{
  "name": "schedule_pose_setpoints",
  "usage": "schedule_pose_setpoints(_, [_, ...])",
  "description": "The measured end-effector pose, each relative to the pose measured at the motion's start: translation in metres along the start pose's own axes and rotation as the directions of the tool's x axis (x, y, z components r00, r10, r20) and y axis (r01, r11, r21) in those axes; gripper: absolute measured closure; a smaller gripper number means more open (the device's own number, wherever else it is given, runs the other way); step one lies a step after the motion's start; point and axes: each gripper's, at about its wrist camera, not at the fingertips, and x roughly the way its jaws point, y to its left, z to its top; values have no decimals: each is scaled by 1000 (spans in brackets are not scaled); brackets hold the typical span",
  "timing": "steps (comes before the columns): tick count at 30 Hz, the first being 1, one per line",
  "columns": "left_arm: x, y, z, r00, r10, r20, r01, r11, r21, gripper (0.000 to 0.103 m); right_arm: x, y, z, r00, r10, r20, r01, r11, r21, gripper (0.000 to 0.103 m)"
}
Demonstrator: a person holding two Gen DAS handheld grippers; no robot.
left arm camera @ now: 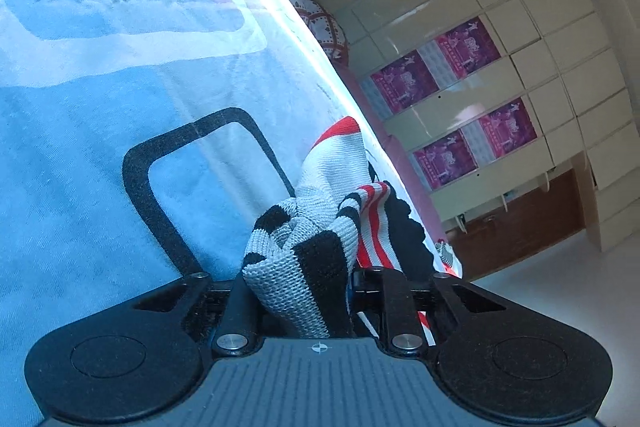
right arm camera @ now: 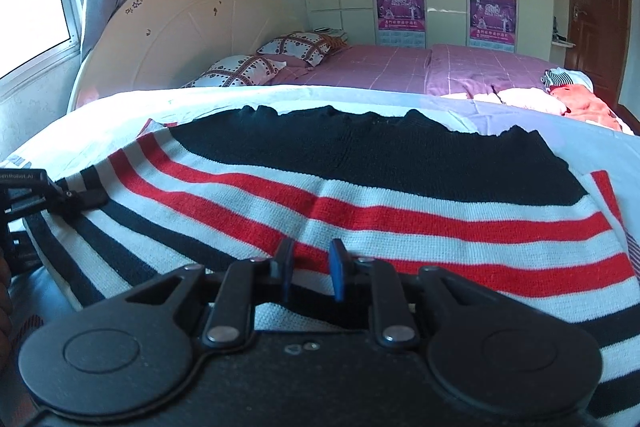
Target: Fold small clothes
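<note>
A: Much folded yet?

B: No. Barely begun, by the look of it. Sweater (right arm camera: 360, 195) spread wide across the pale sheet (right arm camera: 120, 103), stripes facing up, black part at the far end, toward the pink bed (right arm camera: 400, 67).

A: Any fold showing?

B: None flat and neat. Only one scrunched-up bit, over on the left side.

A: Scrunched by what?

B: By the left tool (left arm camera: 298, 283). Clenched on a bunch of the sweater, with knit stuffed right in between the fingers and piled up in front.

A: And the right tool (right arm camera: 312, 267)?

B: Down at the near edge of the sweater, fingers close together with a small gap. Squeezing the knit, or just sitting on top? Cannot tell.

A: So, how much to go?

B: Nearly all of it, most likely. Bringing the near edge over, tucking in the sides, then pressing flat into a small neat shape.

A: More clothes after that?

B: Maybe. Small heap of orange and striped things (right arm camera: 568, 91) far off on the bed, well apart from the sweater.
</note>
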Motion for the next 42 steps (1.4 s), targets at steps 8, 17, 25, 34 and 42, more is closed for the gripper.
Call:
schedule_pose_setpoints(8, [3, 9, 0, 999, -48, 11, 48, 998, -31, 84, -10, 5, 4, 998, -56, 17, 56, 998, -16, 80])
schedule_pose_setpoints(17, [-2, -5, 3, 998, -59, 25, 57, 997, 52, 84, 5, 19, -10, 994, -107, 32, 111, 970, -215, 80])
schedule_pose_setpoints(25, [-20, -138, 1, 973, -230, -10, 217, 900, 378, 84, -9, -10, -9, 999, -9, 47, 12, 998, -64, 81])
schedule_pose_setpoints(34, [25, -253, -120, 928, -111, -355, 342, 631, 696, 83, -135, -151, -56, 973, -130, 193, 15, 862, 506, 60])
schedule_pose_setpoints(42, [-19, -260, -156, 897, -115, -426, 408, 584, 701, 36, -193, -215, -82, 955, -69, 290, -165, 686, 708, 37])
